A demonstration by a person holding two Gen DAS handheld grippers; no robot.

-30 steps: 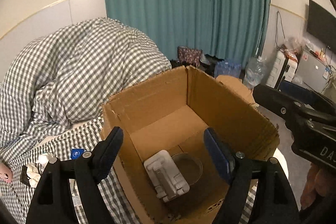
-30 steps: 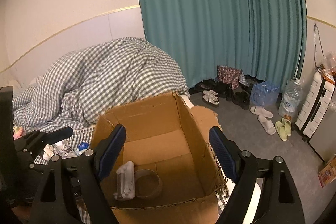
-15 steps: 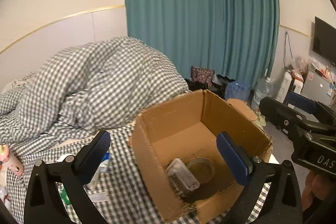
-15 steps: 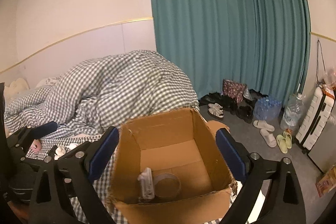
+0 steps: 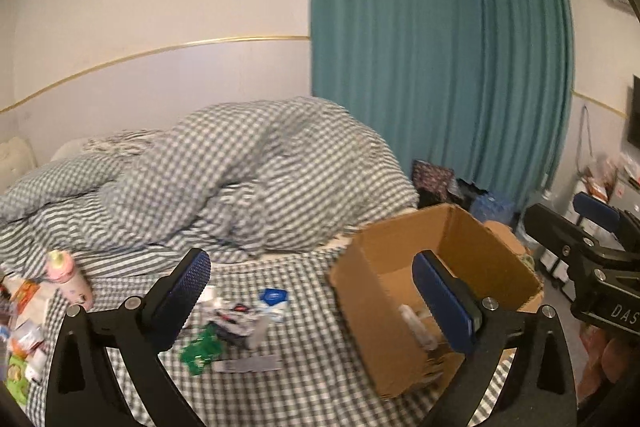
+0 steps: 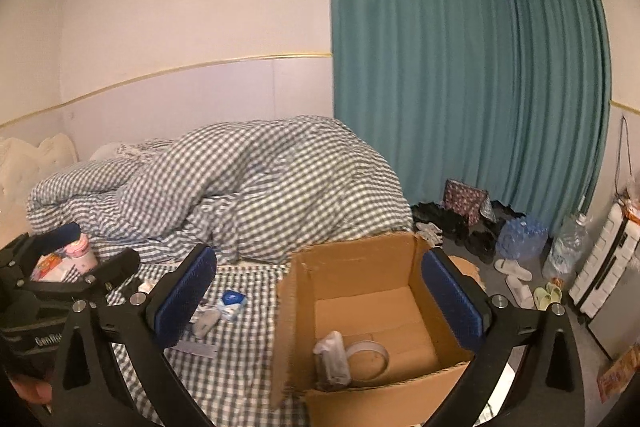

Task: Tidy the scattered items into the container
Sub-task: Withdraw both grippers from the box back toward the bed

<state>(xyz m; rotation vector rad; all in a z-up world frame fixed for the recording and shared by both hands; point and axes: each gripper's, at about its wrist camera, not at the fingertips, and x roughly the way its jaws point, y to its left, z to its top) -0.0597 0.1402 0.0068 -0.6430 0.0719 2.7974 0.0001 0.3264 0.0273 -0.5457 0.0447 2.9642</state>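
Spreading across the whole scene, a bed [image 6: 248, 367] in grey-and-white check, with a heaped duvet [image 6: 248, 183] in the same check filling its far side. Sitting at the bed's right edge, near the foot corner, an open cardboard box [image 6: 372, 267], flaps up, holding a white plastic gadget [image 6: 332, 351] against its left wall and a clear tape ring [image 6: 366, 351] touching it on the box floor. Hovering above the bed's near edge, left tongs [image 5: 316, 303] spread wide and empty, one blue pad over the clutter and the other over the box mouth; right tongs [image 6: 320, 297] likewise wide and empty, straddling the box's left wall. Scattered on the sheet left of the box, well apart from it: a pink bottle [image 5: 68, 277] toward the bed's left edge, a green packet [image 5: 200, 349], a blue-and-white packet [image 6: 232, 299], and a crumpled wrapper [image 5: 236, 319] too blurred to name.
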